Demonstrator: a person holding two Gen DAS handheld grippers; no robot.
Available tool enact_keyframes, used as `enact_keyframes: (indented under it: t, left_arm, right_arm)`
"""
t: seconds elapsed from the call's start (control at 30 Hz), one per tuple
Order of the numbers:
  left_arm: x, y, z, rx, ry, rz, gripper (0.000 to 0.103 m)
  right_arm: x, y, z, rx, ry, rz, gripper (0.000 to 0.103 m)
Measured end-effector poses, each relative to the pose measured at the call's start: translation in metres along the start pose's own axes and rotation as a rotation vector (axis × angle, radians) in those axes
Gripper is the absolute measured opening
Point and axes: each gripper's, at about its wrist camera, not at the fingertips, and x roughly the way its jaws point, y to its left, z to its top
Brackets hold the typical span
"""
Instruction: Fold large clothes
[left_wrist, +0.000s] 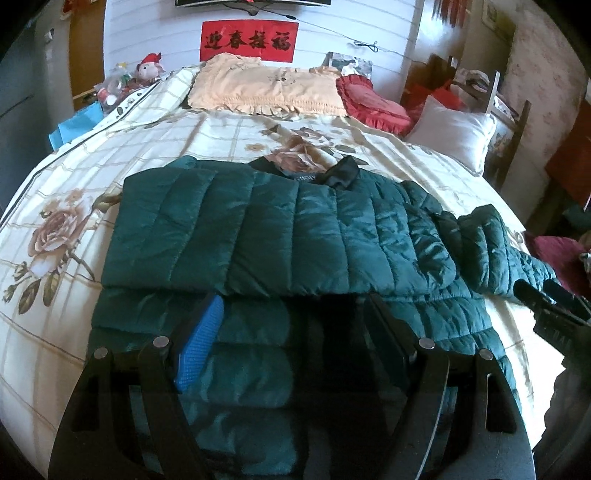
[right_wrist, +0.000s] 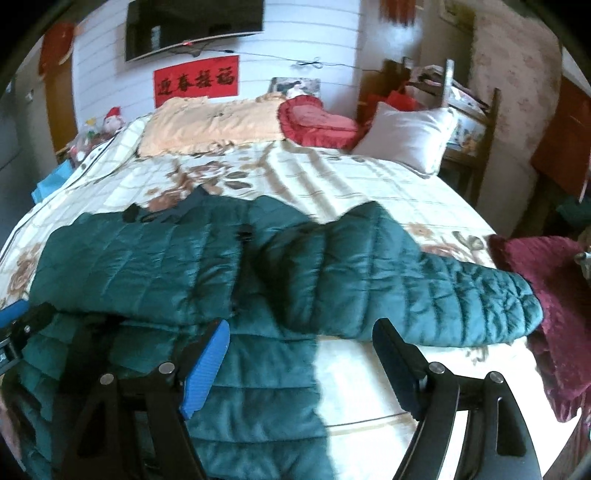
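Observation:
A dark green quilted puffer jacket (left_wrist: 280, 229) lies spread on the bed, collar toward the pillows. Its left sleeve is folded across the chest. Its right sleeve (right_wrist: 424, 280) lies stretched out to the right toward the bed's edge. My left gripper (left_wrist: 291, 321) is open and empty, hovering over the jacket's lower body. My right gripper (right_wrist: 301, 350) is open and empty, just in front of the right sleeve and over the jacket's right hem; it also shows at the right edge of the left wrist view (left_wrist: 550, 299).
The bed has a cream floral quilt (left_wrist: 110, 147). At its head lie a peach pillow (left_wrist: 266, 88), a red cushion (left_wrist: 369, 99) and a white pillow (left_wrist: 450, 133). A maroon cushion (right_wrist: 546, 291) sits at the bed's right edge. A wooden chair (right_wrist: 469, 122) stands beyond the bed.

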Motion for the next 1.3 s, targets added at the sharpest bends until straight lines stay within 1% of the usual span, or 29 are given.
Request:
enact_keyframes:
  t: [0.17,0.33,0.63,0.9,0.97,1.07,1.17,1.23,1.3]
  left_arm:
    - [0.003,-0.009,-0.004,0.004,0.016,-0.005,0.079]
    - [0.003,-0.014,-0.006,0.010,0.016,-0.006,0.079]
    - [0.005,-0.017,-0.008,0.007,0.031,-0.007,0.079]
    - [0.006,-0.018,-0.010,0.011,0.039,-0.017,0.079]
    - [0.006,-0.018,-0.010,0.010,0.041,-0.019,0.079]
    - [0.006,-0.015,-0.010,0.003,0.045,-0.023,0.079]
    - [0.006,-0.012,-0.010,-0.002,0.044,-0.024,0.079]
    - [0.006,-0.010,-0.010,-0.007,0.046,-0.025,0.079]
    - [0.007,-0.008,-0.010,-0.013,0.050,-0.026,0.079]
  right_arm:
    - [0.008,-0.027,-0.003,0.029,0.011,-0.035,0.078]
    - [0.014,-0.059,-0.006,0.073,0.019,-0.066,0.078]
    - [0.031,-0.121,-0.007,0.152,0.039,-0.162,0.079]
    - [0.051,-0.200,-0.007,0.299,0.069,-0.263,0.079]
    - [0.054,-0.227,-0.008,0.363,0.076,-0.299,0.079]
    - [0.060,-0.260,-0.011,0.445,0.086,-0.343,0.084]
    - [0.066,-0.291,-0.017,0.530,0.103,-0.387,0.084]
    - [0.074,-0.304,-0.020,0.573,0.126,-0.391,0.084]
    - [0.082,-0.312,-0.022,0.604,0.145,-0.375,0.084]
